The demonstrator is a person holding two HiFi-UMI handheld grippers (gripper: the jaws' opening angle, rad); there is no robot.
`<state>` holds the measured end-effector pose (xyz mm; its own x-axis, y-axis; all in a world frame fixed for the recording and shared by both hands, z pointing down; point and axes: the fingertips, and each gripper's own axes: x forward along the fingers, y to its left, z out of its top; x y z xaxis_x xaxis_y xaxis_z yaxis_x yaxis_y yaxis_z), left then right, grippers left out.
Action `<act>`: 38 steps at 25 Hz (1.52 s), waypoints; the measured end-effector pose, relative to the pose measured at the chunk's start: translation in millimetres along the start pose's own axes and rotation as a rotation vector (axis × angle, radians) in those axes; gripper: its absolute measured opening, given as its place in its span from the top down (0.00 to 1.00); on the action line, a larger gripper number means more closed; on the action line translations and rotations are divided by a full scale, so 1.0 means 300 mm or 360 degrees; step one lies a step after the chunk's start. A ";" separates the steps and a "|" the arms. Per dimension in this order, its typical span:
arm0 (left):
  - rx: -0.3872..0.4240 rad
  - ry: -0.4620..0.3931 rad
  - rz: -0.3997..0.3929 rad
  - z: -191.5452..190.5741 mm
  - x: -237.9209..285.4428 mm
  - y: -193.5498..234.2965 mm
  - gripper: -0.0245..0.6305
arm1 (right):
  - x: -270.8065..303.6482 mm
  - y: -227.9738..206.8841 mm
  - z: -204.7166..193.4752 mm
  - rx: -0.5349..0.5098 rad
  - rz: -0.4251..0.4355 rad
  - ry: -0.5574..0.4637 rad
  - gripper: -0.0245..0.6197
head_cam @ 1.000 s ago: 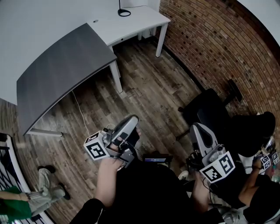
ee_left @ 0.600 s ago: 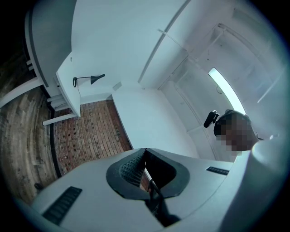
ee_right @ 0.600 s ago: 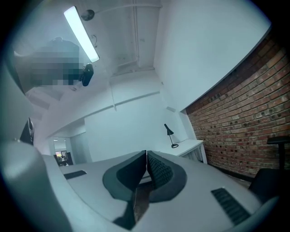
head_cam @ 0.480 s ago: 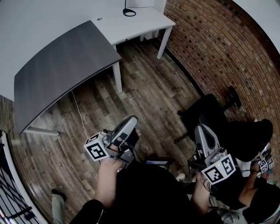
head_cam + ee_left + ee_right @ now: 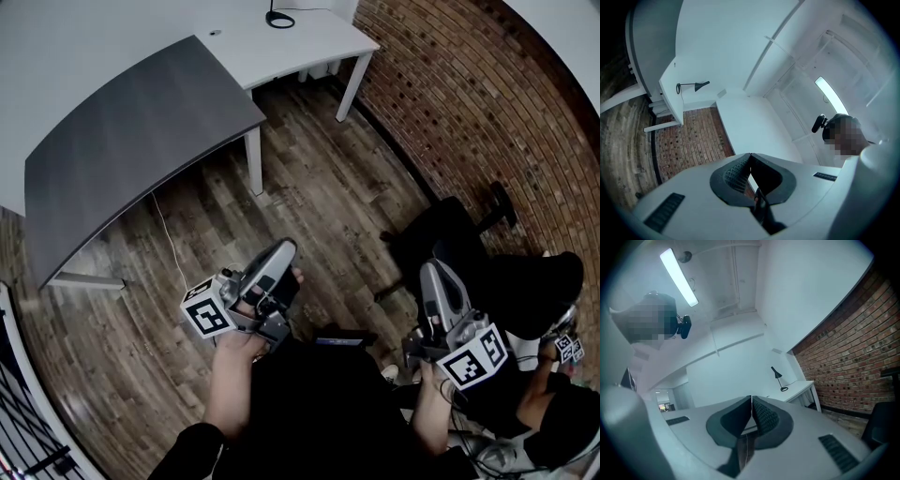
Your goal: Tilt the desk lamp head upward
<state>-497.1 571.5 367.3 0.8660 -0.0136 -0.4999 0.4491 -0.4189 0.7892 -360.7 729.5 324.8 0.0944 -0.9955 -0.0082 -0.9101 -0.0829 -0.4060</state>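
— What are the fingers [image 5: 733, 173] doing?

— Clenched on both sides, tip against tip, with nothing between them. The left gripper [image 5: 750, 157] and the right gripper [image 5: 752, 401] are both empty and held close in front of the person's body.

— Then where's the desk lamp [image 5: 778, 376]?

— Well away from them. It stands at the far edge of the white tabletop [image 5: 309, 42], near the corner by the brick wall [image 5: 487, 112]. From above, only its ring base and the foot of its stem show. The right gripper view shows its cone head tipped down.

— Has anything changed in the last second?

— Very little. A passer-by on the wooden floor [image 5: 319, 197] at the person's left has walked out of sight. The head view has shifted a touch, so the grey tabletop [image 5: 141, 131] sits slightly differently in it. Both grippers have stayed low and shut, and the right one has barely moved.

— What does that mean for the job?

— I'd say it hasn't started. Open floor lies between the person and the lamp. My guess is they must cross the floor and open one gripper before that head can be nudged upward.
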 end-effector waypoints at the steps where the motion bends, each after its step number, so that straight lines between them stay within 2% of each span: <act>1: -0.0001 -0.0004 0.0002 0.006 -0.003 0.004 0.95 | 0.003 0.003 -0.004 0.0005 -0.0002 0.0002 0.94; 7: -0.0007 -0.0026 0.0014 0.028 -0.010 0.024 0.95 | 0.028 -0.003 -0.022 0.0034 -0.0002 0.0031 0.94; 13: 0.0014 -0.0040 0.0061 0.057 -0.002 0.063 0.95 | 0.092 -0.021 -0.016 0.0117 0.0084 0.0014 0.94; 19: 0.0095 -0.0050 0.0145 0.090 0.055 0.128 0.94 | 0.195 -0.141 -0.025 0.0215 0.0177 0.0026 0.94; 22: 0.0139 -0.0054 0.0191 0.107 0.133 0.176 0.95 | 0.265 -0.233 0.000 0.0269 0.0232 0.0029 0.94; 28: 0.0216 0.0040 0.0233 0.095 0.361 0.258 0.95 | 0.371 -0.427 0.107 0.0343 0.0330 -0.0026 0.94; 34: 0.0255 0.0158 0.0269 0.011 0.579 0.312 0.95 | 0.379 -0.597 0.205 0.0406 0.0373 -0.0088 0.94; 38: 0.0235 0.0199 0.0303 -0.053 0.660 0.360 0.95 | 0.364 -0.700 0.217 0.0446 0.0366 -0.0096 0.94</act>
<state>-273.6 537.9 359.2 0.9563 0.0035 -0.2923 0.2464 -0.5477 0.7996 -132.9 641.1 349.6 -0.0688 -0.9815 -0.1790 -0.7651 0.1670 -0.6219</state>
